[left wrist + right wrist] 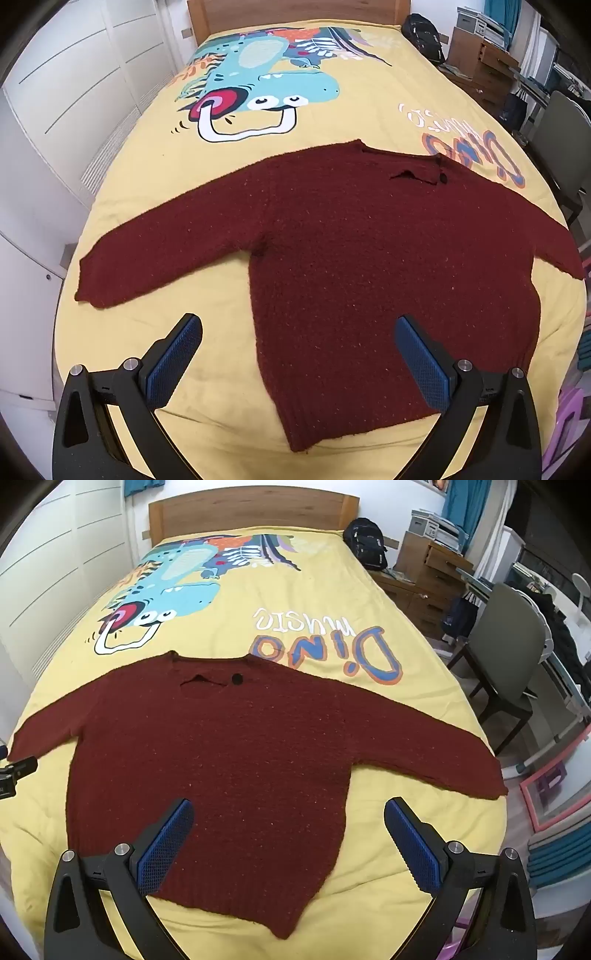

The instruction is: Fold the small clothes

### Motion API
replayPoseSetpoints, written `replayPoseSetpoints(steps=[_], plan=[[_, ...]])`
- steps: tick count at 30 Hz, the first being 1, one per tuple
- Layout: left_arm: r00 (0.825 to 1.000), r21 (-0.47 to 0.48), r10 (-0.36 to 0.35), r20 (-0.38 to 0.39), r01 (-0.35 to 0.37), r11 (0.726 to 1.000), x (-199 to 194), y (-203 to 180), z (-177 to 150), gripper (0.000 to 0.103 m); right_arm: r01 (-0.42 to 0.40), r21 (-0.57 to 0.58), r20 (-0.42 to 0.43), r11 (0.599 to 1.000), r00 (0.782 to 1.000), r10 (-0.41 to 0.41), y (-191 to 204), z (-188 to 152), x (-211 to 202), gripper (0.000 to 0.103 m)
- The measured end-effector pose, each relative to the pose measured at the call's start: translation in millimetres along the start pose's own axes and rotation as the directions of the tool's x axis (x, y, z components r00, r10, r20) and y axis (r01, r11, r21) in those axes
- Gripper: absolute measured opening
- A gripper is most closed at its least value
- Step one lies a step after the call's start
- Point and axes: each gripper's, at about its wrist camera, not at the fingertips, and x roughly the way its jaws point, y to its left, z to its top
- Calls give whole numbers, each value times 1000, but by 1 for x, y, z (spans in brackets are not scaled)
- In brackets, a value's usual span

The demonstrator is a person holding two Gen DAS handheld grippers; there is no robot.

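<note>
A small dark red knit sweater (351, 258) lies flat on the yellow bedspread (147, 155), both sleeves spread out, neck toward the headboard. It also shows in the right wrist view (221, 757). My left gripper (297, 343) is open and empty, hovering over the sweater's lower left hem side. My right gripper (288, 823) is open and empty, hovering over the lower right hem side. Part of the left gripper (14, 775) shows at the left edge of the right wrist view.
The bedspread (332, 602) carries a dinosaur print. White wardrobe doors (66, 92) stand left of the bed. A grey chair (506, 646), a wooden desk with drawers (428, 576) and a black backpack (365, 546) stand to the right.
</note>
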Motion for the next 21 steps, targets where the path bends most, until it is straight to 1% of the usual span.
replayPoseSetpoints(steps=[4, 5, 11, 16, 21], plan=[[1000, 13, 5, 6, -5, 1000, 2, 0, 0, 102, -1, -1, -1, 1000, 1000, 1, 0, 0, 0, 103], [1000, -3, 4, 7, -4, 1000, 2, 1, -2, 102, 0, -2, -1, 1000, 1000, 0, 0, 0, 0, 103], [1000, -4, 24, 2, -24, 1000, 0, 1, 2, 102, 1, 2, 1, 1000, 1000, -1, 2, -1, 2, 103], [999, 21, 48, 6, -48, 999, -1, -6, 2, 102, -6, 3, 1, 1000, 1000, 6, 0, 0, 6, 103], [999, 34, 49, 4, -49, 998, -1, -10, 2, 102, -8, -2, -2, 1000, 1000, 8, -1, 4, 2, 103]])
